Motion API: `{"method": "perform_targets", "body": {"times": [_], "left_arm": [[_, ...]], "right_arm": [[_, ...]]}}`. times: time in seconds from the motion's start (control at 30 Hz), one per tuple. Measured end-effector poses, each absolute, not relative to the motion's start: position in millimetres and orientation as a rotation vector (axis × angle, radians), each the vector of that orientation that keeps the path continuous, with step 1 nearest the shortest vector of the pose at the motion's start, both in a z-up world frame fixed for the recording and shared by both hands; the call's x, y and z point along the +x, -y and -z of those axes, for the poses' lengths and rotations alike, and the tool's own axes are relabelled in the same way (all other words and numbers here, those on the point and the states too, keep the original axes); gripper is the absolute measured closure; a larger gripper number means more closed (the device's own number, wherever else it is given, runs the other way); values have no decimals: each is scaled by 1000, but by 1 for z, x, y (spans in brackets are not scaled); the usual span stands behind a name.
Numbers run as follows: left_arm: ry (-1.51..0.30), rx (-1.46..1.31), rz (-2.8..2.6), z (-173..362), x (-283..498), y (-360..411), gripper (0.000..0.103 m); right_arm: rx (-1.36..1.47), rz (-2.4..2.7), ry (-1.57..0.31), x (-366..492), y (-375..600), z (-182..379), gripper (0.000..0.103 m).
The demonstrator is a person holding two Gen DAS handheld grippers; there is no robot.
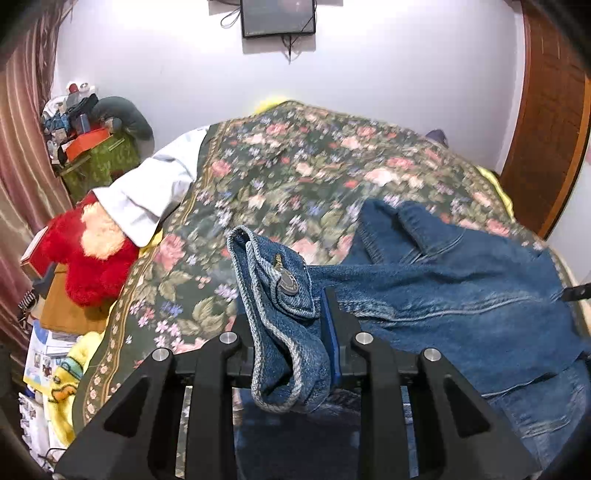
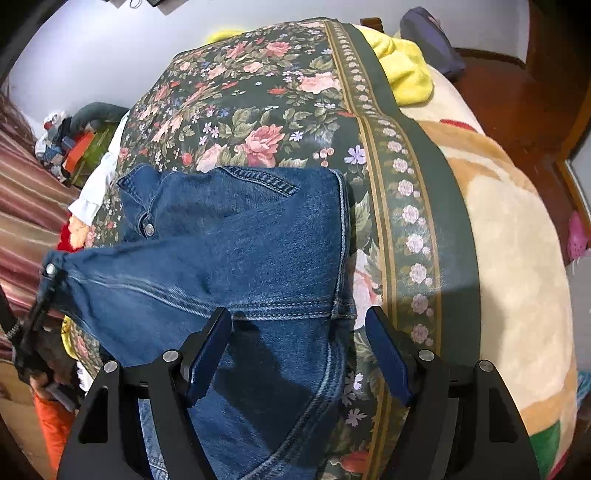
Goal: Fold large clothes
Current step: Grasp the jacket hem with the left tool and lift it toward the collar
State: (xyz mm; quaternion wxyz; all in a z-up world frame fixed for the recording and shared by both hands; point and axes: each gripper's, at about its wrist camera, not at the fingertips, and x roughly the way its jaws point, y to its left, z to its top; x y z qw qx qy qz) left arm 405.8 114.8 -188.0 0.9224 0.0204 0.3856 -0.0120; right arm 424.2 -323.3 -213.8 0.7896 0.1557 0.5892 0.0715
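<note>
floral bedspread point(image 2: 258, 110), red plush toy point(image 1: 92, 254), perhaps television point(image 1: 277, 16)

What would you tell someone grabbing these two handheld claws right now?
Left gripper: shut on the denim jacket's buttoned cuff, lifted off the bed.
Right gripper: jaws open over the jacket's seam, holding nothing.
The jacket lies spread on the floral bedspread.
Done: one cuff picked up.
Left: fold the sleeve in, then fold the body.

White wall point(image 1: 369, 74), striped curtain point(image 1: 22, 147), wooden door point(image 1: 546, 129).
</note>
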Motion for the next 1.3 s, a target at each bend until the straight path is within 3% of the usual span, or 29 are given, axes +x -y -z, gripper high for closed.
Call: {"method": "perform_targets", "body": {"times": [0.13,0.23,0.27,0.3,0.4,0.7,1.13,1.17,1.2,1.27,1.3], "left_arm": [[-916,24,1,230,412,-127,76],[-1031,13,8,264,410,-132,65],[-1045,26,-3,269,406,-132,55],[-1041,45,-14,270,400,-133,47],[-1049,68,-20,261,388,-141,36],[-1021,-43,11,219,401,-189,27],[-1250,-229,135,293,507,-177,30],[-1241,-232,136,293,509,-174,37],[-1237,-240,133,294,512,-171,52],[-1245,-270,113,300,516,-167,70],[-1244,-279,104,301,517,-165,75]], "right_arm": [[338,-163,-1280,422,320,214,30],[325,-166,-1285,420,315,214,30],[317,-167,-1287,419,313,214,30],[308,-168,-1288,418,312,213,30],[278,-162,-1286,417,308,211,30],[285,-147,-1235,430,316,195,30],[340,-162,-1262,480,318,223,31],[332,-169,-1269,483,315,228,34],[330,-176,-1268,485,313,231,36],[328,-189,-1260,488,309,238,44],[318,-183,-1248,490,306,240,48]]}}
